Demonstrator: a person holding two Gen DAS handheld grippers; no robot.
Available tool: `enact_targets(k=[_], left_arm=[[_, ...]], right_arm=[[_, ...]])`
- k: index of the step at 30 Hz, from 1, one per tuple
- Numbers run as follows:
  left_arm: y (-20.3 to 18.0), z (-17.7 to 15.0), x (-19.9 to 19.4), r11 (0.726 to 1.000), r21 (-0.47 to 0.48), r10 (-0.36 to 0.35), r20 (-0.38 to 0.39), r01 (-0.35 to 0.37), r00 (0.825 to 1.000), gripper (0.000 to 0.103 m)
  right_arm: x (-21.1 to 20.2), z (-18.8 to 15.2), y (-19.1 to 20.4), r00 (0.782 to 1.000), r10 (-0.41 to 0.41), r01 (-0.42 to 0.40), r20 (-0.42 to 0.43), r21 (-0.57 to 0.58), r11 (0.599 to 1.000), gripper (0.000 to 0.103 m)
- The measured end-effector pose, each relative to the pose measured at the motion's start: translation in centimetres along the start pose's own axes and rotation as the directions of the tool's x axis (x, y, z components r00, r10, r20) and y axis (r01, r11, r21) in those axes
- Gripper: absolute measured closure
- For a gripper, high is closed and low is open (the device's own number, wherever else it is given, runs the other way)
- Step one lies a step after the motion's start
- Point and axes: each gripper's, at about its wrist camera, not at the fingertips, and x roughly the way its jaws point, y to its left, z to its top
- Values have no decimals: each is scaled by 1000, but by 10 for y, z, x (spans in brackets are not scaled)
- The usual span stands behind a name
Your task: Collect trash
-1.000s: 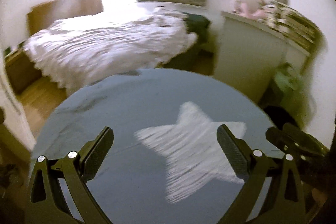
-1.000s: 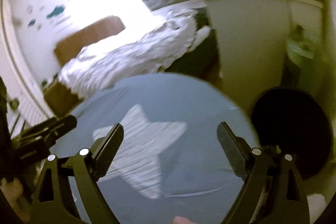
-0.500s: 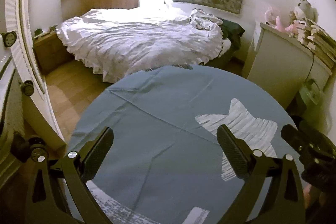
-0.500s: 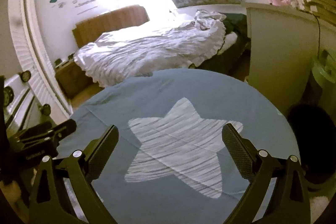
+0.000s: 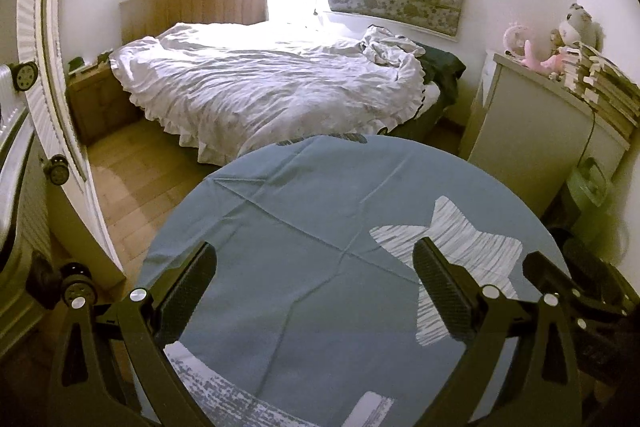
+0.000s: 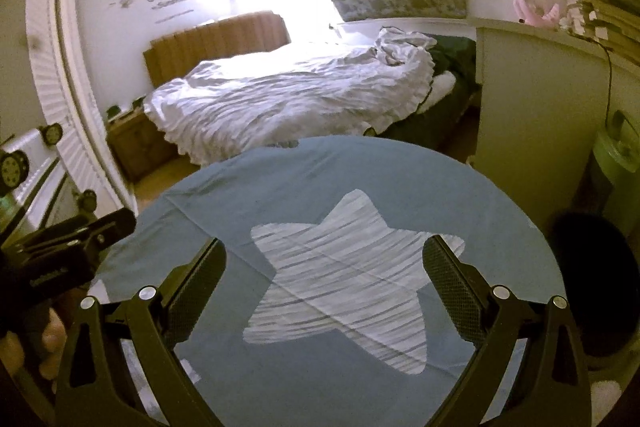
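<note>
A round table under a blue cloth [image 5: 304, 211] with a white striped star [image 6: 340, 279] fills the lower half of both views. My left gripper [image 5: 314, 255] hovers open over the cloth's left part, nothing between its fingers. Over the star, my right gripper [image 6: 324, 251] stands wide open and holds nothing. Each gripper shows in the other's view: the right one [image 5: 560, 279] at the right edge, the left one [image 6: 80, 239] at the left edge. A black round bin [image 6: 592, 287] stands on the floor right of the table.
A bed with a rumpled white cover [image 5: 260, 87] lies beyond the table. A pale cabinet [image 5: 528, 131] with stacked books and plush toys stands at the right, a green container [image 6: 616, 155] beside it. A white louvred door [image 5: 40, 67] lines the left; wooden floor [image 5: 132, 179] runs between.
Both views swung and steadied from a blurred sweep a second ago; the star slid rightward in each. The right gripper's fingers spread slightly wider. Hardly anything differs over the last half second.
</note>
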Motion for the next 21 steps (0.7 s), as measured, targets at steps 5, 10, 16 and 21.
enact_targets(k=[5, 10, 16, 21], left_arm=[[1, 0, 0, 1000, -1, 2, -2, -2, 1000, 5], [1, -1, 0, 1000, -4, 5, -2, -5, 1000, 5], [2, -1, 1, 1000, -4, 5, -3, -5, 1000, 5], [2, -1, 1, 1000, -5, 2, -4, -2, 1000, 5]], right_arm=[[-1, -3, -5, 1000, -2, 2, -2, 5, 1000, 6], [-1, -5, -6, 1000, -5, 5, -5, 6, 1000, 6], [-1, -6, -7, 1000, -8, 8, -8, 9, 1000, 6], [-1, -6, -7, 1000, -8, 8, -8, 9, 1000, 6]])
